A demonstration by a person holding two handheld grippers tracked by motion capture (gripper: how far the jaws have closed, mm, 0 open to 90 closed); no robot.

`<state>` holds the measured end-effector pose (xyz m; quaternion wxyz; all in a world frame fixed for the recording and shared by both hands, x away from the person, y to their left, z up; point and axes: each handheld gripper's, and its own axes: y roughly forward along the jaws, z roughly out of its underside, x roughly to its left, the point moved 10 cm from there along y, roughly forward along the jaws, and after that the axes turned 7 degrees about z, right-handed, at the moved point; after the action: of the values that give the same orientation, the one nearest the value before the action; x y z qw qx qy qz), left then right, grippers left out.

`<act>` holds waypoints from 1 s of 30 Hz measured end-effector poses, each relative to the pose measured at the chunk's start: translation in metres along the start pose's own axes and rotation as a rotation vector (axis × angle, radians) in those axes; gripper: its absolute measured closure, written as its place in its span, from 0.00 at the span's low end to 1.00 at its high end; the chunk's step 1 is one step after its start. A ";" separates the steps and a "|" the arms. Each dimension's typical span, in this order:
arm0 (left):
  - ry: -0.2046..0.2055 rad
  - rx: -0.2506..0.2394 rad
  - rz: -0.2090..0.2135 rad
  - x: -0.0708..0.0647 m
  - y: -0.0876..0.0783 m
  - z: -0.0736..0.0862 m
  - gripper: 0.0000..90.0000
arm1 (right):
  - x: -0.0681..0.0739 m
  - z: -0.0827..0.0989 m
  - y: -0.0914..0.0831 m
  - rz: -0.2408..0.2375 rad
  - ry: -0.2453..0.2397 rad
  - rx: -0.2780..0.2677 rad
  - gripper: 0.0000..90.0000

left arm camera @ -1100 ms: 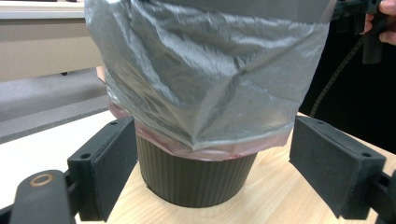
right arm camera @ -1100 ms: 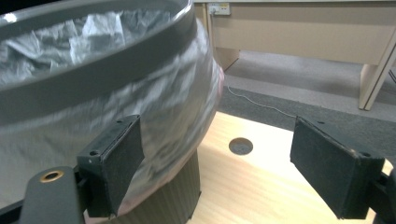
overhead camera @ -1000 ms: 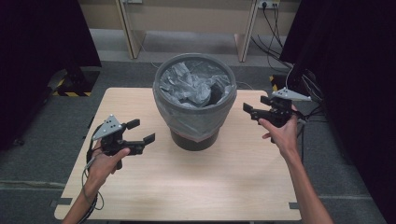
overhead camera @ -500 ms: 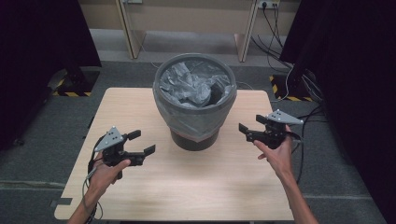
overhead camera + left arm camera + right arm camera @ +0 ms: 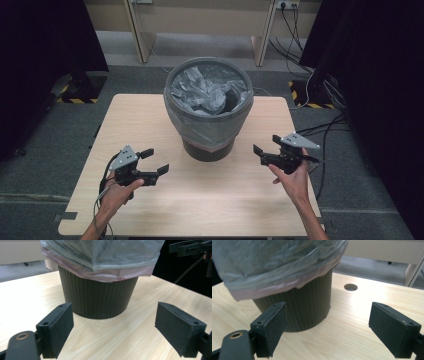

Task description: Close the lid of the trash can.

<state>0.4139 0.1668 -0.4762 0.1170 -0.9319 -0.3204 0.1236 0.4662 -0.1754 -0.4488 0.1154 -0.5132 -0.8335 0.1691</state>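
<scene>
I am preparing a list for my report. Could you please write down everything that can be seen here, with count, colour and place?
Bin: one, dark ribbed, standing at the middle of the table toward the far edge.
Bag: one, grey see-through plastic, lining the bin and folded over its rim.
Table: one, light wood, carrying the bin; a round hole in its top near the bin.
Cables: several, dark, on the grey floor right of the table.
Striped tape: yellow and black, on the floor at far left and far right.
Left gripper: one, black, jaws open, held above the table left of the bin.
Right gripper: one, black, jaws open, right of the bin.
</scene>
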 end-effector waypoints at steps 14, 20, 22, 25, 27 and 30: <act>0.009 0.049 0.010 -0.004 0.006 0.026 0.16 | 0.021 0.038 -0.004 0.014 -0.038 0.025 0.18; 0.009 0.079 0.004 -0.003 0.007 0.043 0.16 | 0.028 0.061 -0.006 0.008 -0.038 0.054 0.18; 0.010 0.091 0.002 -0.003 0.008 0.048 0.16 | 0.028 0.066 -0.006 0.016 -0.036 0.056 0.18; 0.015 0.112 -0.001 -0.003 0.010 0.056 0.16 | 0.028 0.073 -0.006 0.014 -0.026 0.070 0.18; 0.019 0.124 -0.006 -0.001 0.010 0.060 0.16 | 0.027 0.076 -0.007 0.016 -0.021 0.073 0.18; 0.013 0.139 -0.005 0.000 0.010 0.066 0.16 | 0.027 0.082 -0.008 0.013 -0.017 0.084 0.18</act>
<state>0.3995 0.1677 -0.5410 0.1839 -0.9215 -0.3125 0.1392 0.4171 -0.1680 -0.5205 0.1289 -0.5119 -0.8232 0.2091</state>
